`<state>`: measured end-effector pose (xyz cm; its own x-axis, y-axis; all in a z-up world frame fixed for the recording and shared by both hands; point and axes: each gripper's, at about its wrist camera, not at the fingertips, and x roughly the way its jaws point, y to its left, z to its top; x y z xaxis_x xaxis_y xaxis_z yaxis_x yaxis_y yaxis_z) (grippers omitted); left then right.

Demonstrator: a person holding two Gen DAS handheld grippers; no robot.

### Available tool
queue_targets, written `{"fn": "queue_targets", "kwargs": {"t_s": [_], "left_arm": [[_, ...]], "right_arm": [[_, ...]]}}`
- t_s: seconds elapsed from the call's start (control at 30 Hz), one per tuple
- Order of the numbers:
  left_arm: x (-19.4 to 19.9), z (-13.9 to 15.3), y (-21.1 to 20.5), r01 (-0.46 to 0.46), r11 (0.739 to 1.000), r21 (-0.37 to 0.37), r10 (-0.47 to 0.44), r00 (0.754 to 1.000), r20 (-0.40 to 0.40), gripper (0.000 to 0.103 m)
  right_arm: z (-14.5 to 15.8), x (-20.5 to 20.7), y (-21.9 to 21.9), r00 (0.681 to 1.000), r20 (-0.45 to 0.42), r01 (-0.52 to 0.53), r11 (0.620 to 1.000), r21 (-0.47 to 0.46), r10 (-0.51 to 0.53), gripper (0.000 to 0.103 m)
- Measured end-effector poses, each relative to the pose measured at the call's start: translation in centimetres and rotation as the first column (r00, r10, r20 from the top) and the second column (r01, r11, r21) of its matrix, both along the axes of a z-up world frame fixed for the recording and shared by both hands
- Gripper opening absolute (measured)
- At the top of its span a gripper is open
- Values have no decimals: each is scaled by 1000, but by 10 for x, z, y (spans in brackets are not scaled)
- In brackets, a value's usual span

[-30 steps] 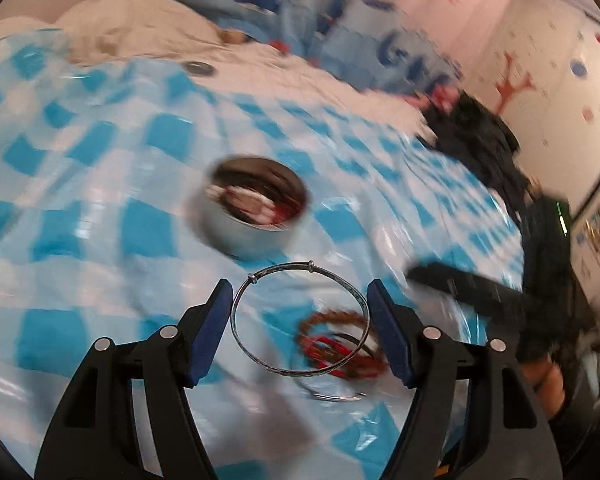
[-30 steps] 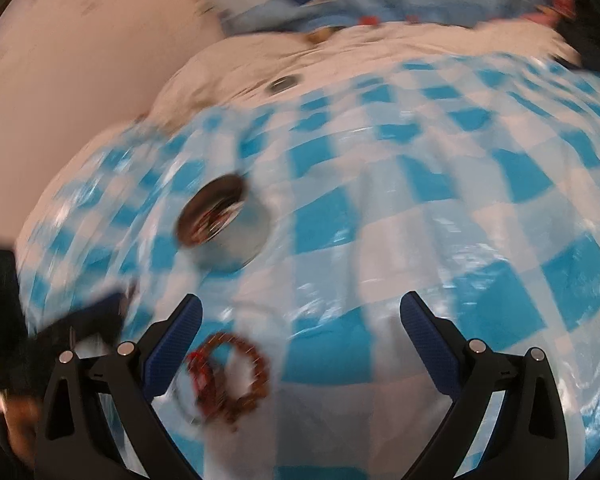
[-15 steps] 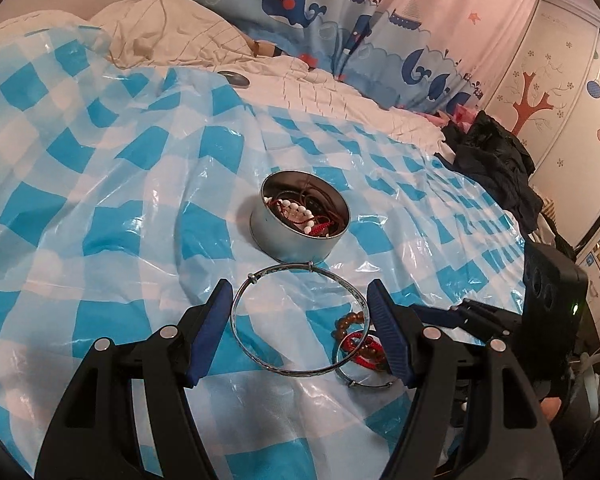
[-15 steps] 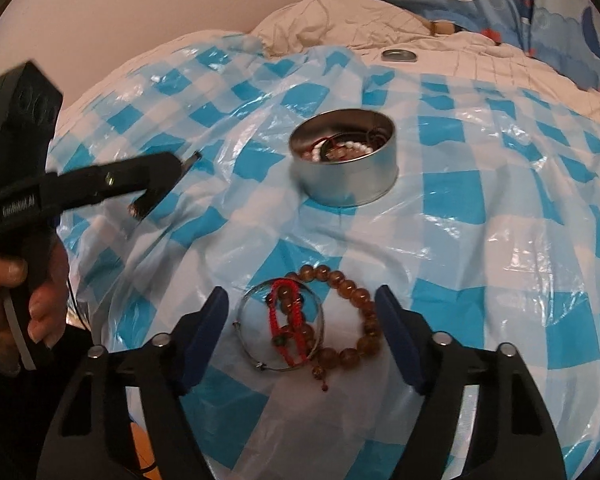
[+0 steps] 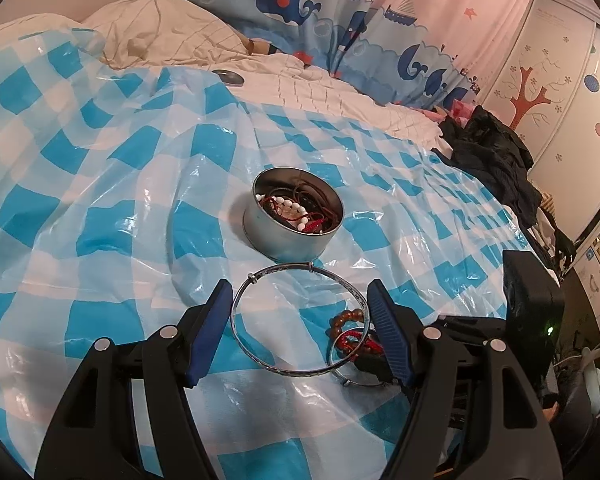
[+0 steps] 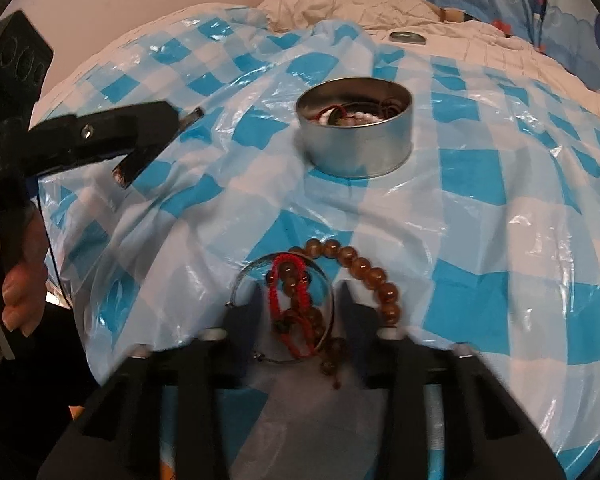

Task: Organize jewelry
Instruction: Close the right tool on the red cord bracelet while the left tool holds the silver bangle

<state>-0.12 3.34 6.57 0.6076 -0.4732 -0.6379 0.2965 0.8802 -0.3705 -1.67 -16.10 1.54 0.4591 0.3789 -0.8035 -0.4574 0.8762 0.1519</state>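
Observation:
My left gripper (image 5: 300, 285) is shut on a large silver bangle (image 5: 300, 374), held flat between its blue pads just above the checked plastic sheet (image 5: 100, 184). Beyond it stands a round metal tin (image 5: 296, 240) with white beads and red cords inside. My right gripper (image 6: 300, 288) is down on a small pile. Its jaws are closing around a red cord bracelet (image 6: 276, 280) and part of a brown bead bracelet (image 6: 372, 272), which lie over a small silver ring (image 6: 252, 266). The pads do not visibly press on them. The tin (image 6: 356, 148) stands beyond the pile.
A person's hand (image 6: 16, 288) grips the left tool at the left edge of the right wrist view. A small metal disc (image 5: 228, 77) lies on the cream bedding behind the sheet. Black clothes (image 5: 492, 152) are heaped at the far right, before a whale-print curtain.
The right gripper came down over the bracelet pile and its jaws narrowed from wide apart to close around the red cord. The left gripper keeps the bangle in the same grip.

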Motion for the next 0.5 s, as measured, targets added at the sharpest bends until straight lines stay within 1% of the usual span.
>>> {"fn": "queue_targets", "kwargs": {"t_s": [0.03,0.1,0.2,0.33,0.4,0.5], "left_arm": [[-1,0,-2,1,1000,1,-1,1000,1,65],[-2,0,-3,1,1000,1,-1,1000,3,65],[-3,1,-5,0,1000,-1,0,1000,6,65],[-3,1,-5,0,1000,-3,0,1000,7,65],[-2,0,-4,0,1000,-3,0,1000,6,65],[-3,0,-4,0,1000,-4,0,1000,6,65]], "right_arm": [[1,-2,1,1000,7,-8,1000,2,8,14],[4,-4,1,1000,22,-11,1000,9,11,11],[6,-5,-2,999,38,-4,999,33,3,11],[13,-4,-7,999,51,3,996,87,-8,11],[12,-2,-6,999,52,8,997,80,-12,11],[6,4,-7,998,49,41,999,30,-42,11]]}}
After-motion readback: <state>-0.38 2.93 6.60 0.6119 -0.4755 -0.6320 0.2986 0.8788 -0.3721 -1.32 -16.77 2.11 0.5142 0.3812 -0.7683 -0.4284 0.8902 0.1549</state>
